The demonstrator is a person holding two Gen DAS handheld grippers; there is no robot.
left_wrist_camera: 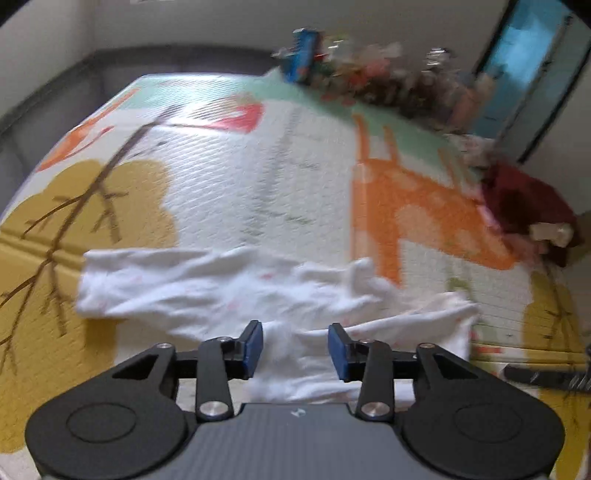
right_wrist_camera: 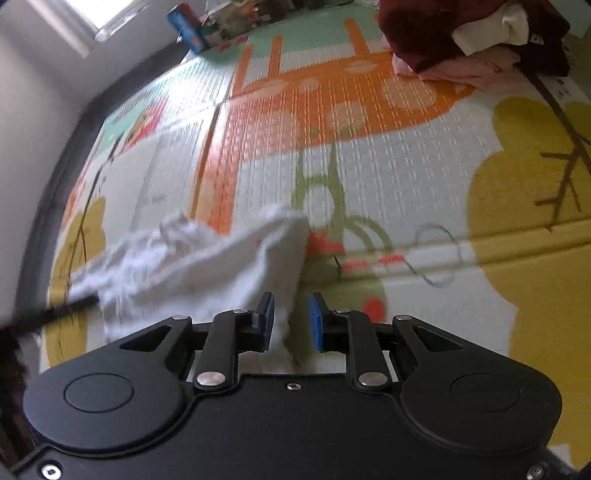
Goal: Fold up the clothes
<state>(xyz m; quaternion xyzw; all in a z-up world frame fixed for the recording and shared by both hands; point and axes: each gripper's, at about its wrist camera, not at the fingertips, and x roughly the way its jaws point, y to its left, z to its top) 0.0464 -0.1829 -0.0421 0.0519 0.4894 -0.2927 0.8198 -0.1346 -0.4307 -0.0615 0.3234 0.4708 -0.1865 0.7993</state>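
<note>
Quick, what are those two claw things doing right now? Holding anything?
Left gripper: jaws open, pads clear of the white garment beneath.
Right gripper: jaws partly apart with white cloth between them; a grip cannot be told.

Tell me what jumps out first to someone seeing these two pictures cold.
The crumpled white cotton garment lies across the near part of the colourful patterned play mat, right ahead of the left gripper, whose blue pads stand apart. On the mat, a big orange printed animal figure draws the eye, and a dark red heap of clothes sits at the far right edge.
</note>
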